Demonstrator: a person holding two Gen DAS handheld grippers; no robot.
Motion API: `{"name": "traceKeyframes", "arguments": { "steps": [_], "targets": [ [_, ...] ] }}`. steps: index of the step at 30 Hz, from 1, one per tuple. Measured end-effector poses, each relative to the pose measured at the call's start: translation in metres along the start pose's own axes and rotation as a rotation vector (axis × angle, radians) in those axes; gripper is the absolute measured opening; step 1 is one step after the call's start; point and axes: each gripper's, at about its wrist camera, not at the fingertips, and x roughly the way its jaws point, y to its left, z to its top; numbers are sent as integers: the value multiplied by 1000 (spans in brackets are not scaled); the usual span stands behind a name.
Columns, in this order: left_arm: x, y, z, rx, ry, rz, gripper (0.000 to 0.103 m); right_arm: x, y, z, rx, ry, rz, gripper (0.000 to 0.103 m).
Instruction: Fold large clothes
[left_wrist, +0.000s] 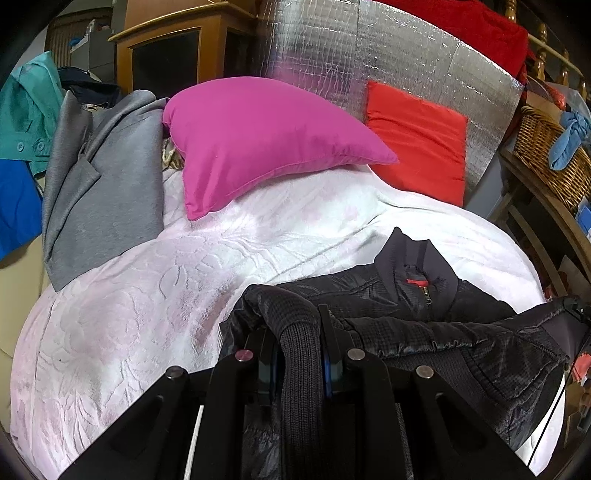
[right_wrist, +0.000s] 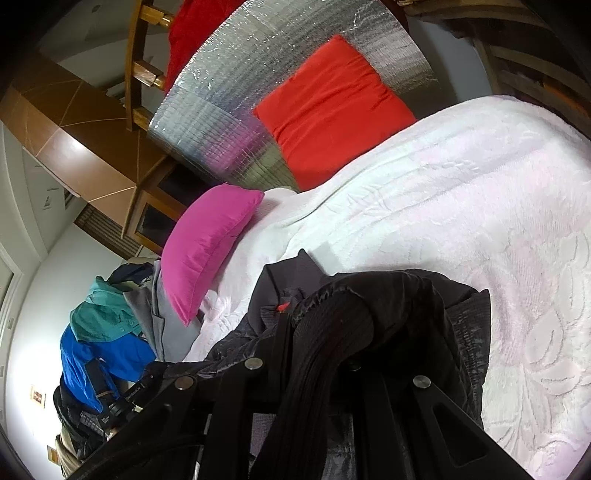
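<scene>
Both grippers, left gripper (left_wrist: 299, 332) and right gripper (right_wrist: 325, 332), stand clamped on ribbed cuffs of the black jacket (left_wrist: 424, 317), which lies collar-away across the bed's (left_wrist: 147, 295) near edge, sleeves ahead.

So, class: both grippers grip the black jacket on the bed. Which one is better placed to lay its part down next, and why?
Probably the left gripper. It is shut on a knitted cuff of the black jacket, with bare white blanket beside it. The right gripper holds bunched fabric over the jacket itself.
</scene>
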Motion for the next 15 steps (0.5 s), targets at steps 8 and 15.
{"name": "traceKeyframes", "arguments": {
  "steps": [8, 15],
  "targets": [
    [7, -4, 6, 18, 4, 3, 19, 3, -2, 5, -1, 3, -7, 12],
    [20, -4, 17, 12, 22, 5, 19, 14, -2, 16, 4, 3, -8, 12]
  ]
}}
